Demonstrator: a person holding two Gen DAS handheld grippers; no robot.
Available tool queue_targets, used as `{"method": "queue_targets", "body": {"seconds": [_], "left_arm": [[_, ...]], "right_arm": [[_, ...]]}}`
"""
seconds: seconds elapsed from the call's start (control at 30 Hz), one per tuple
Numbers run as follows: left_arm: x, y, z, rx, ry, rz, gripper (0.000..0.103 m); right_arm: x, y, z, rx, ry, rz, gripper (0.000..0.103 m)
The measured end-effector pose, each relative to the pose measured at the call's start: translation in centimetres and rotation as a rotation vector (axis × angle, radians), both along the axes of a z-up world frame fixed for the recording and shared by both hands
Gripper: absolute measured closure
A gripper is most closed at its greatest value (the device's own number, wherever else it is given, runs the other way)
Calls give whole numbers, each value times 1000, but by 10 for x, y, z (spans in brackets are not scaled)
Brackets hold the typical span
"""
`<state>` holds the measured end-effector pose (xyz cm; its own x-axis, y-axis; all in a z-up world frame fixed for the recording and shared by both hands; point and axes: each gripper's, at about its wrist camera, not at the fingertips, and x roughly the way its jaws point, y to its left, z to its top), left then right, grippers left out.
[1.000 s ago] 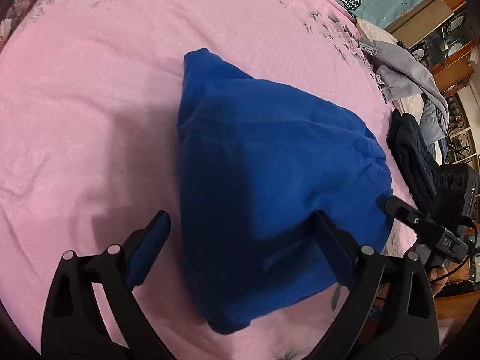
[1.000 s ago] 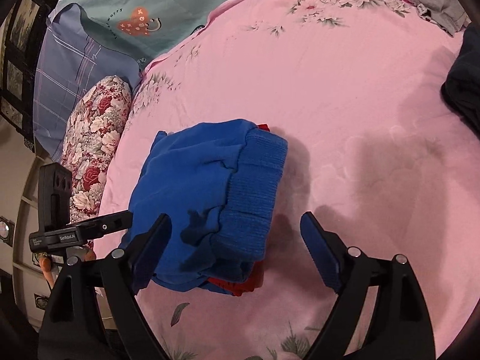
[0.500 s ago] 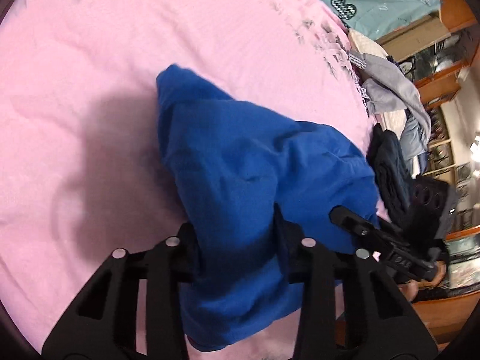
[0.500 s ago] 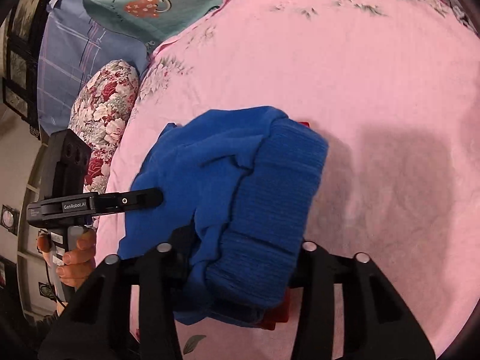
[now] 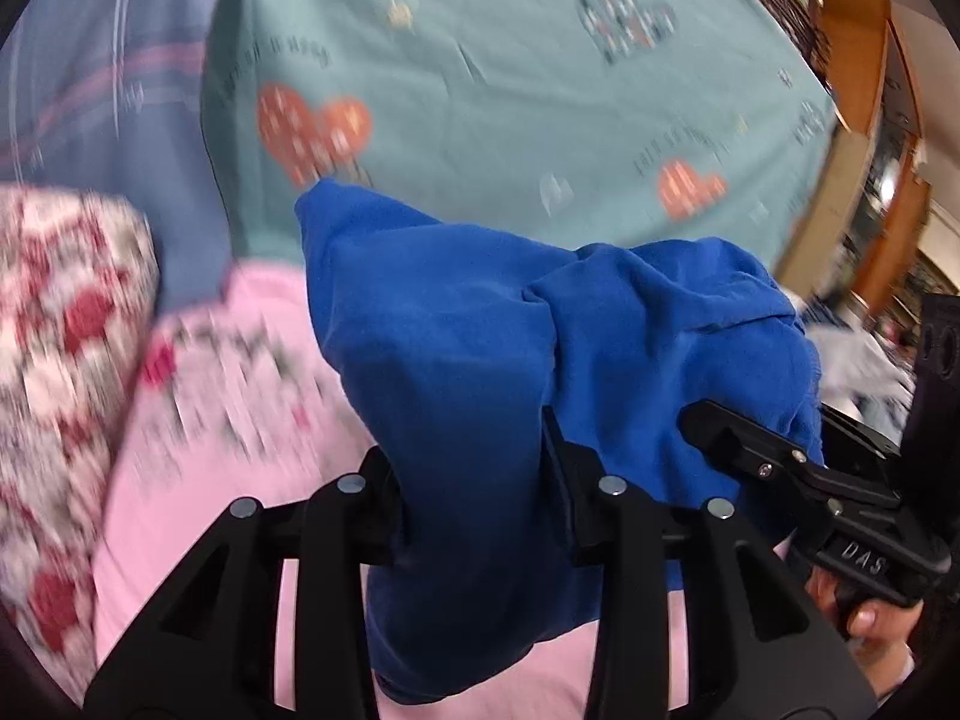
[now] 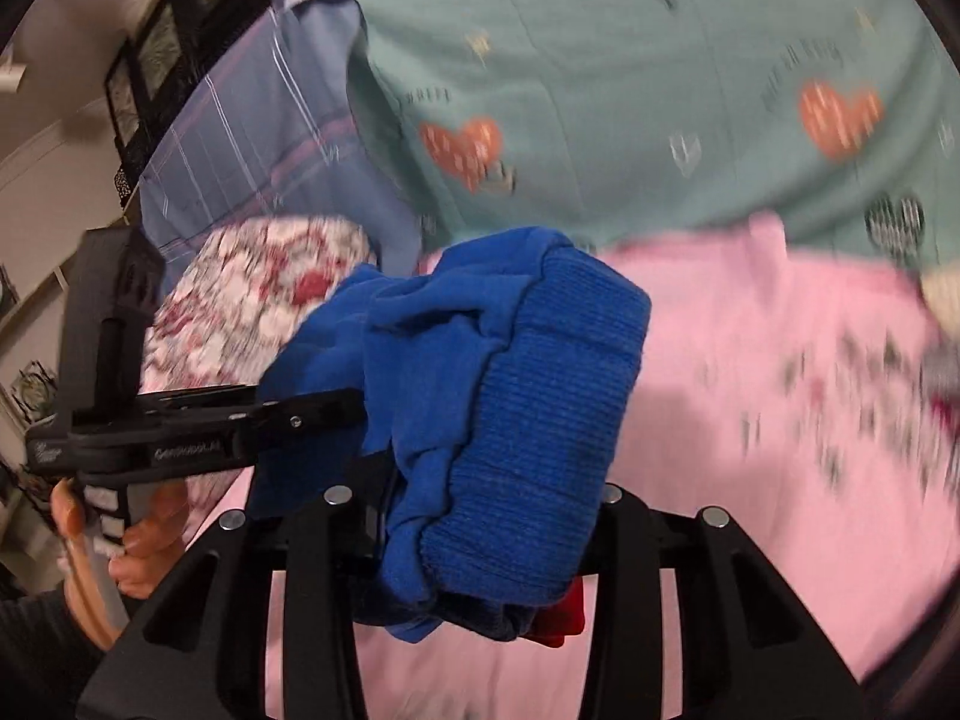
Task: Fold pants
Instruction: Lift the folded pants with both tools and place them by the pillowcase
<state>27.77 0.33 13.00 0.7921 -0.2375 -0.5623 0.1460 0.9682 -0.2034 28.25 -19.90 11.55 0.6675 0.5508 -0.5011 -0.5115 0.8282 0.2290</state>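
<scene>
The folded blue pants (image 5: 480, 360) hang as a thick bundle, lifted off the pink bed sheet (image 5: 198, 480). My left gripper (image 5: 474, 480) is shut on one end of the bundle. My right gripper (image 6: 486, 516) is shut on the other end, at the ribbed blue waistband (image 6: 552, 420); a bit of red lining (image 6: 564, 618) shows under it. Each gripper shows in the other's view: the right gripper on the right of the left wrist view (image 5: 780, 468), the left gripper on the left of the right wrist view (image 6: 240, 414).
A teal quilt with heart prints (image 5: 510, 60) and a striped blue pillow (image 6: 264, 138) lie ahead at the bed's head. A red floral pillow (image 5: 54, 330) lies at the left. Wooden shelves (image 5: 870, 120) stand at the right. The background is motion-blurred.
Both grippers have closed on the blue bundle and lifted it off the sheet. The views have swung up toward the pillows and quilt at the head of the bed.
</scene>
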Motion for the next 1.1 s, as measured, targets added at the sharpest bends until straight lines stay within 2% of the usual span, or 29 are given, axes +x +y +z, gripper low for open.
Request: {"method": "queue_targets", "body": {"seconds": [0.07,0.13,0.2,0.3,0.4,0.43,0.47,0.5,0.53,0.57,0.63,0.67,0.77,0.83,0.93,1.0,1.1], "left_arm": [[34,2,-4,16,-58,57,66],[74,1,-22,33,-70,88,66],[110,-1,-44,66,-68,104,69],[161,3,-86,79,-11,119,66],[203,4,-135,80,111,146,63],[210,7,-147,86,137,177,53],[214,12,-160,96,155,223,33],[217,17,-169,94,158,267,24],[216,23,-174,78,149,289,12],[216,26,-176,77,151,289,6],[212,28,-175,101,158,286,6],[209,29,-171,119,153,291,6],[190,35,-149,163,142,346,7],[168,41,-129,143,130,351,7],[116,44,-102,121,127,336,6],[77,42,-92,131,124,322,4],[8,32,-82,201,99,318,2]], "right_arm": [[36,17,7,-24,-104,-12,64],[70,37,0,-76,-210,-39,64],[105,52,-17,-101,-240,-43,64],[158,65,-52,-133,-228,-65,65],[211,64,-95,-114,-135,-83,65],[223,64,-108,-120,-111,-97,65],[236,66,-124,-145,-86,-121,64],[247,65,-137,-178,-58,-154,61],[257,61,-149,-204,-23,-188,49],[264,52,-158,-209,5,-235,42],[265,30,-164,-149,20,-277,21],[264,22,-165,-126,35,-278,18],[251,7,-153,-131,32,-309,18],[234,0,-136,-136,-5,-327,18],[191,-17,-108,-54,13,-340,18],[157,-15,-93,-92,27,-350,18],[98,-5,-76,-119,15,-313,16]]}}
